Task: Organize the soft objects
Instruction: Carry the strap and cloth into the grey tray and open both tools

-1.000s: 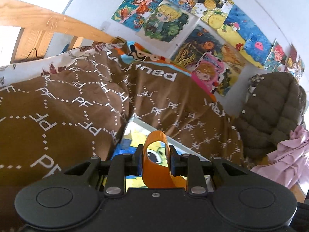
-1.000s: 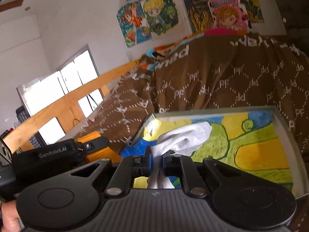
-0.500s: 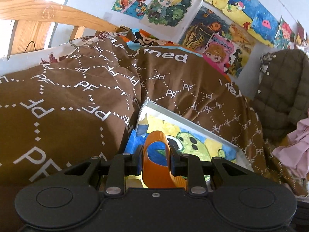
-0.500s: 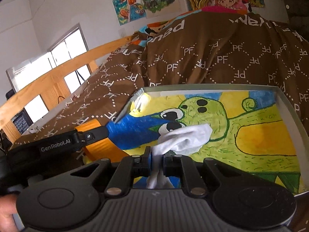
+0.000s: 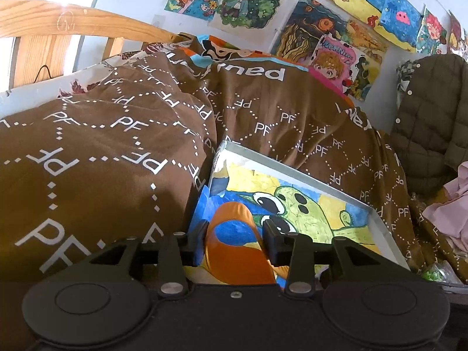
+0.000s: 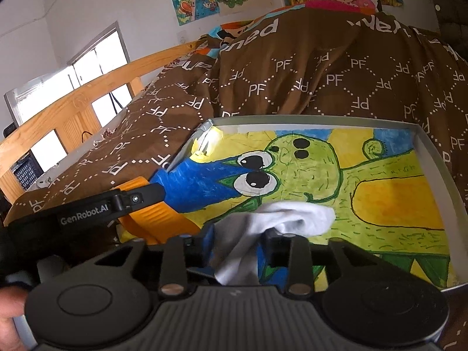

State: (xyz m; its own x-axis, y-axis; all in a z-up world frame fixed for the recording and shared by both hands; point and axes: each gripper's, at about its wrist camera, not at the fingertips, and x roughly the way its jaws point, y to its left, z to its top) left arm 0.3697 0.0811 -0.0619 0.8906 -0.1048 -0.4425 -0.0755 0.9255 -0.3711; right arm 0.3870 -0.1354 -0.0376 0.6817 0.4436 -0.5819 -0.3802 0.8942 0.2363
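Over the shallow tray (image 6: 433, 158) with a painted frog lining, on the brown bedcover (image 5: 96, 158), left gripper (image 5: 235, 234) jaws just parted, orange cloth (image 5: 239, 251) loose between them, right gripper (image 6: 235, 244) jaws likewise just widened, white cloth (image 6: 280, 222) slack between, resting on the tray.

The brown blanket (image 5: 122, 158) carries white "PF" letters repeated inside dotted diamond lines, and a larger word ending in "ned" near its far edge. A pink poster (image 5: 336, 58) on the wall reads "MORNING". The left gripper (image 6: 137, 197) bears "GenRobot.AI" in grey on its side.
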